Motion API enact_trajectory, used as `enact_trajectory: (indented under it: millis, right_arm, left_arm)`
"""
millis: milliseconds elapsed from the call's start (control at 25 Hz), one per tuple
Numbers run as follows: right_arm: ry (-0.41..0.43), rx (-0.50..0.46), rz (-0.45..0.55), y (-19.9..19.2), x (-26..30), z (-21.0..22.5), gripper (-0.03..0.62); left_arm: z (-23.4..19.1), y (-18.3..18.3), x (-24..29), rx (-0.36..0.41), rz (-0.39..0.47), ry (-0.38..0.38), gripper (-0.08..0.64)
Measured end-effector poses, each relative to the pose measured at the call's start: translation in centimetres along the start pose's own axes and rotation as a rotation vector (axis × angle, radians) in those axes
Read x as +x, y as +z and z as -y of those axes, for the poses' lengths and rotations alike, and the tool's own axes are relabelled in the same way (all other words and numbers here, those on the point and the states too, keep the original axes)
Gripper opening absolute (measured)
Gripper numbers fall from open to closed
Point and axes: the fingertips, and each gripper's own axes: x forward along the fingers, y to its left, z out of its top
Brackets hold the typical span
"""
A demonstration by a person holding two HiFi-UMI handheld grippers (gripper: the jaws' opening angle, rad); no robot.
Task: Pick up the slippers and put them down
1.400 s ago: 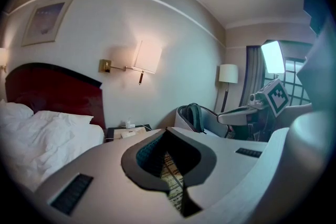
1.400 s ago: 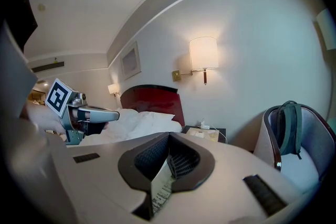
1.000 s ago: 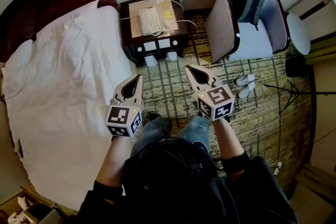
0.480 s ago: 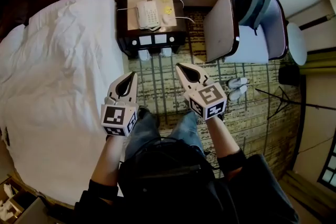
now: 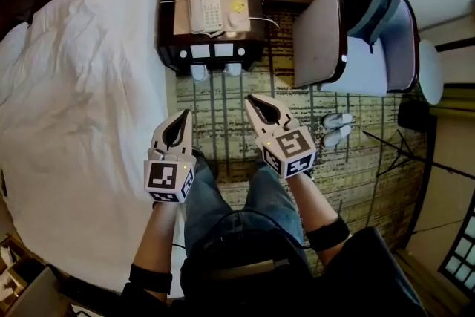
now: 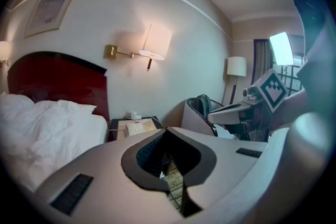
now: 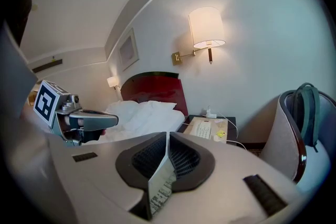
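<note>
Right hand-held gripper (image 5: 253, 99) just parting, empty; left gripper (image 5: 185, 114) shut. Both lower than before. Grey tub armchair (image 5: 319, 37), 1 o'clock, holds grey backpack (image 5: 375, 11).

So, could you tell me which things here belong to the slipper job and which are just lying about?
For the job: the pair of white slippers on the carpet beside the armchair.
Just lying about: bed, nightstand, telephone, backpack on the armchair, wall lamp.
</note>
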Motion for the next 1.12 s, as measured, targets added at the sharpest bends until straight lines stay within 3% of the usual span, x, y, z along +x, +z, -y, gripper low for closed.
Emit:
enact_trajectory:
  millis: [320, 520, 680, 840, 960, 1120]
  right_arm:
    - [-0.018, 0.106, -0.035, -12.1, 7.5, 4.5, 0.077]
    - [-0.066, 0.188, -0.054, -20.8, 11.8, 7.6, 0.11]
    - [-0.079, 0.284, -0.07, -28.0, 15.4, 10.5, 0.197]
    - [-0.089, 0.388, -0.057, -34.2, 19.6, 13.8, 0.349]
    - [-0.116, 0.493, -0.02, -38.2, 22.4, 16.9, 0.367]
    - [-0.137, 0.565, -0.006, -43.1, 26.9, 20.6, 0.397]
  left_arm:
    - [-0.3, -9.0, 7.4, 0.016, -0.03, -0.009, 0.0]
    - [-1.2, -16.5, 12.2, 0.043, -0.038, -0.018, 0.0]
    - [-0.5, -21.0, 16.5, 0.049, -0.046, -0.073, 0.0]
    - [-1.0, -25.8, 21.1, 0.058, -0.05, -0.086, 0.0]
    - [-1.6, -29.0, 24.2, 0.072, -0.048, -0.09, 0.0]
    - [-2.5, -32.2, 28.4, 0.062, -0.036, -0.08, 0.0]
